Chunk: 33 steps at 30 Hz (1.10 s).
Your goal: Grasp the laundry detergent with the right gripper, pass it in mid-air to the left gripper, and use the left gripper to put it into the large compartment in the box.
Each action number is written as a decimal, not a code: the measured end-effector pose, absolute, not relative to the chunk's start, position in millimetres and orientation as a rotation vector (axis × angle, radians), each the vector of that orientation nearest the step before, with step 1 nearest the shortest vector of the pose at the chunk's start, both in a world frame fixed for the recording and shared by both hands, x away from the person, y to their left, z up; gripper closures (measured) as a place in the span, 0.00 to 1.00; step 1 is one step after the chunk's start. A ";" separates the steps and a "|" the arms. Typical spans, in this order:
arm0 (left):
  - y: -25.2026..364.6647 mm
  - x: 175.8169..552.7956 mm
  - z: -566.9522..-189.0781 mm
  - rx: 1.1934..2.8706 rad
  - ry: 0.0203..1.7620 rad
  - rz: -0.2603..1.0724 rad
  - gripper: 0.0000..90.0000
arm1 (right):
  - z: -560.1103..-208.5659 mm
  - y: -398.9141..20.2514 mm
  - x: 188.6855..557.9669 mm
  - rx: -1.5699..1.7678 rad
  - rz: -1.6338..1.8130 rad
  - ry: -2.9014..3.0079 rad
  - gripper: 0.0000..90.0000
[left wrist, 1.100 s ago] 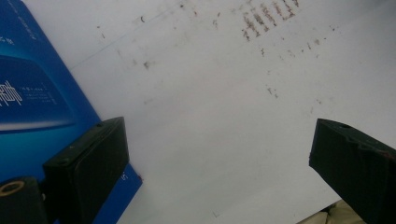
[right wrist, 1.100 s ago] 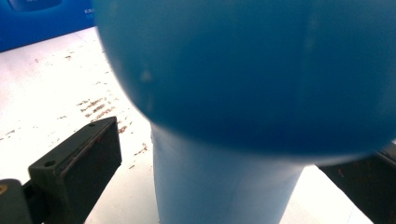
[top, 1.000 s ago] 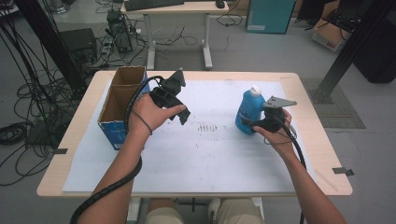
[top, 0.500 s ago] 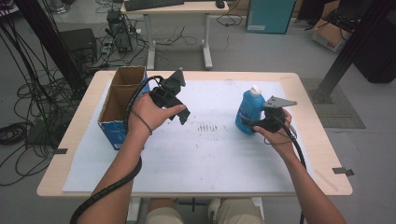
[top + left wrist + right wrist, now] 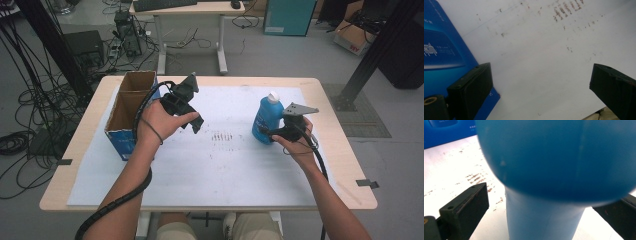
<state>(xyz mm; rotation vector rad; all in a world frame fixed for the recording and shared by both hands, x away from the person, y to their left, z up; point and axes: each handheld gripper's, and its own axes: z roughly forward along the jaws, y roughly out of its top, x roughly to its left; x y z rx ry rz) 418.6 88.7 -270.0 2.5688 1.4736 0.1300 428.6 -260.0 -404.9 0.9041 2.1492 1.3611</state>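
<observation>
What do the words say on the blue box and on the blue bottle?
Blue box: white print on its side, seen in the left gripper view, too blurred and cut off to read.
Blue box, top of the right gripper view: a small white line, too small to read.
Blue bottle: no words can be made out.
White table cover: brown smudges, no writing.

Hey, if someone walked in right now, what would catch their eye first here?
Probably the blue bottle with its white cap, standing at the right of the white sheet, with the right gripper at its base, jaws either side. Next, the open cardboard box at the table's left edge, beside the raised left gripper.
</observation>
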 end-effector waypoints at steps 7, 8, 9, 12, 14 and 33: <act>89.3 419.1 -270.0 2.573 1.473 0.131 0.06 | -405.6 -260.2 428.2 0.902 1.360 2.150 0.01; 89.2 419.2 -270.0 2.573 1.473 0.129 0.06 | -405.5 -260.4 428.3 0.905 1.362 2.149 0.01; 89.1 419.4 -269.8 2.573 1.472 0.131 0.06 | -405.4 -260.6 428.3 0.904 1.361 2.149 0.01; 88.2 419.7 -269.5 2.569 1.471 0.134 0.06 | -404.9 -261.3 428.3 0.910 1.365 2.145 0.01; 87.5 419.8 -269.7 2.570 1.469 0.133 0.06 | -405.0 -261.7 428.5 0.908 1.363 2.147 0.01; 89.4 419.3 -269.1 2.569 1.473 0.130 0.06 | -406.0 -259.6 428.6 0.901 1.357 2.153 0.02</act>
